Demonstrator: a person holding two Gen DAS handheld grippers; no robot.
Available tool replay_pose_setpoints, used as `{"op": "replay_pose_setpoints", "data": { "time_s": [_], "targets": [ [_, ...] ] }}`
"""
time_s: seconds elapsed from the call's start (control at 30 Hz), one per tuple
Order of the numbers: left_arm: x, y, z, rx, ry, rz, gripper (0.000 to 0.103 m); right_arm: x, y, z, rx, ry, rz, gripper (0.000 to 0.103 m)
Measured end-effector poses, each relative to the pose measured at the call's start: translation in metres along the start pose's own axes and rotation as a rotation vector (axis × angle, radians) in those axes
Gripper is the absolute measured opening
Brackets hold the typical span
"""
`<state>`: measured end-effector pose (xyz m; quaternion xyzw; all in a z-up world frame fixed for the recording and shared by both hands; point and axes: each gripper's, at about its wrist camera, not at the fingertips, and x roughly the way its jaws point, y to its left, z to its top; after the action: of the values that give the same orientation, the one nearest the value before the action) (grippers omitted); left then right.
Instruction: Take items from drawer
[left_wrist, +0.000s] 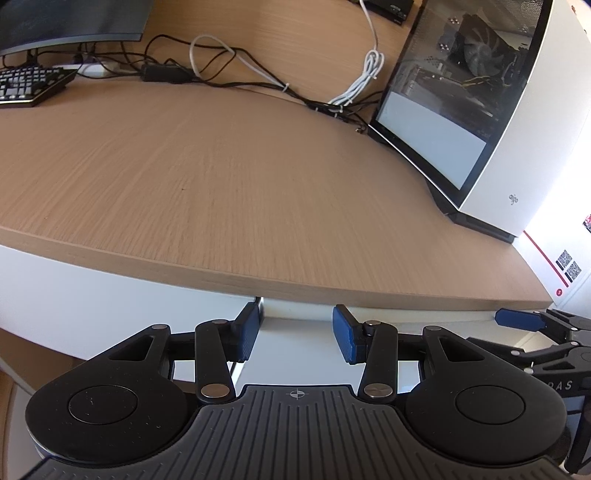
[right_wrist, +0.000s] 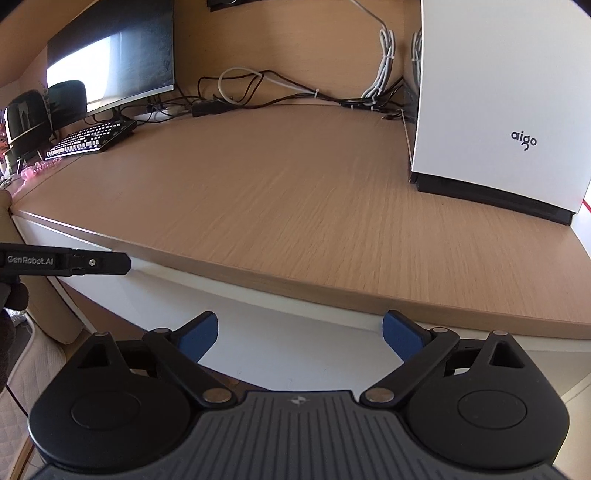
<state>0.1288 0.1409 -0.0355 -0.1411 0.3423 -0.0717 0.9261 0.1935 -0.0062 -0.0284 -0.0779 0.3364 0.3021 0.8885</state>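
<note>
Below the wooden desk top (left_wrist: 221, 184) runs a white drawer front (left_wrist: 110, 295), closed, so nothing inside it shows. A vertical seam (left_wrist: 260, 303) splits the white fronts. My left gripper (left_wrist: 297, 321) is open just in front of that seam, its blue pads empty. In the right wrist view the white front (right_wrist: 258, 314) lies under the desk edge, and my right gripper (right_wrist: 301, 325) stands wide open before it with nothing between its fingers. The right gripper's blue fingertip (left_wrist: 517, 319) appears at the far right, and the left gripper's black finger (right_wrist: 74, 262) reaches in from the left.
A white computer case (right_wrist: 498, 110) stands on the right of the desk. At the back are a monitor (right_wrist: 110, 55), a keyboard (right_wrist: 92, 138), a black speaker (right_wrist: 26, 118) and tangled cables (left_wrist: 240, 70). A light cushioned chair seat (right_wrist: 33, 376) shows at lower left.
</note>
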Motion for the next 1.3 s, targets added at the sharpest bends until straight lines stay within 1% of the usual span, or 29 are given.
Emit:
{"op": "replay_pose_setpoints", "data": {
  "time_s": [0.03, 0.07, 0.1, 0.13, 0.17, 0.2, 0.3, 0.43, 0.53, 0.63, 0.73, 0.8, 0.87, 1.0, 1.03, 1.07, 1.13, 1.17, 1.23, 1.3],
  "targets": [
    [0.0, 0.0, 0.0, 0.001, 0.0, -0.001, 0.047, 0.0, 0.002, -0.001, -0.004, 0.003, 0.003, 0.097],
    [0.0, 0.0, 0.0, 0.003, 0.002, -0.003, 0.047, 0.002, 0.002, -0.001, 0.008, 0.03, 0.029, 0.096],
    [0.0, 0.0, 0.0, 0.005, 0.003, -0.004, 0.047, 0.007, -0.001, -0.004, 0.049, 0.083, 0.072, 0.092],
    [0.0, 0.0, 0.0, 0.008, 0.004, -0.005, 0.047, 0.011, -0.004, -0.009, 0.09, 0.121, 0.081, 0.092],
    [-0.001, 0.0, 0.0, 0.01, 0.005, -0.006, 0.047, 0.013, -0.005, -0.014, 0.1, 0.13, 0.061, 0.092],
    [-0.001, 0.0, 0.0, 0.014, 0.006, -0.008, 0.047, 0.012, -0.004, -0.019, 0.09, 0.128, 0.042, 0.092],
    [-0.001, 0.001, 0.0, 0.014, 0.006, -0.014, 0.046, 0.006, -0.002, -0.024, 0.078, 0.101, 0.029, 0.092],
    [-0.001, 0.002, -0.001, 0.016, 0.004, -0.022, 0.047, -0.009, 0.005, -0.018, 0.001, 0.001, -0.01, 0.092],
    [-0.001, 0.002, -0.002, 0.017, 0.002, -0.026, 0.047, -0.015, 0.005, -0.006, -0.005, -0.062, -0.034, 0.092],
    [-0.002, 0.001, -0.002, 0.015, 0.0, -0.027, 0.047, -0.008, 0.002, 0.004, 0.037, -0.062, -0.066, 0.092],
    [-0.004, 0.001, -0.003, 0.019, 0.0, -0.032, 0.047, -0.003, 0.0, 0.007, 0.084, -0.053, -0.095, 0.093],
    [-0.006, 0.0, -0.004, 0.021, -0.001, -0.033, 0.047, 0.0, 0.0, 0.006, 0.085, -0.04, -0.115, 0.093],
    [-0.006, 0.0, -0.004, 0.019, -0.003, -0.033, 0.047, 0.002, -0.002, 0.003, 0.095, -0.034, -0.114, 0.093],
    [-0.006, 0.001, -0.005, 0.019, -0.006, -0.035, 0.046, 0.003, 0.001, 0.003, 0.07, -0.019, -0.117, 0.094],
    [-0.006, 0.001, -0.004, 0.018, -0.006, -0.034, 0.044, 0.003, 0.001, 0.003, 0.063, -0.016, -0.117, 0.094],
    [-0.006, 0.003, -0.004, 0.003, -0.009, -0.026, 0.041, 0.002, 0.001, 0.003, 0.06, -0.015, -0.116, 0.094],
    [-0.007, 0.01, -0.003, -0.065, -0.022, -0.018, 0.034, 0.002, 0.002, 0.003, 0.057, -0.014, -0.115, 0.094],
    [-0.007, 0.012, -0.003, -0.094, -0.031, 0.003, 0.032, 0.002, 0.002, 0.003, 0.056, -0.014, -0.114, 0.094],
    [-0.006, 0.014, -0.003, -0.121, -0.039, 0.041, 0.032, 0.002, 0.002, 0.004, 0.061, -0.015, -0.112, 0.094],
    [-0.004, 0.015, -0.002, -0.134, -0.042, 0.034, 0.032, 0.002, 0.001, 0.004, 0.057, -0.017, -0.112, 0.094]
  ]
}}
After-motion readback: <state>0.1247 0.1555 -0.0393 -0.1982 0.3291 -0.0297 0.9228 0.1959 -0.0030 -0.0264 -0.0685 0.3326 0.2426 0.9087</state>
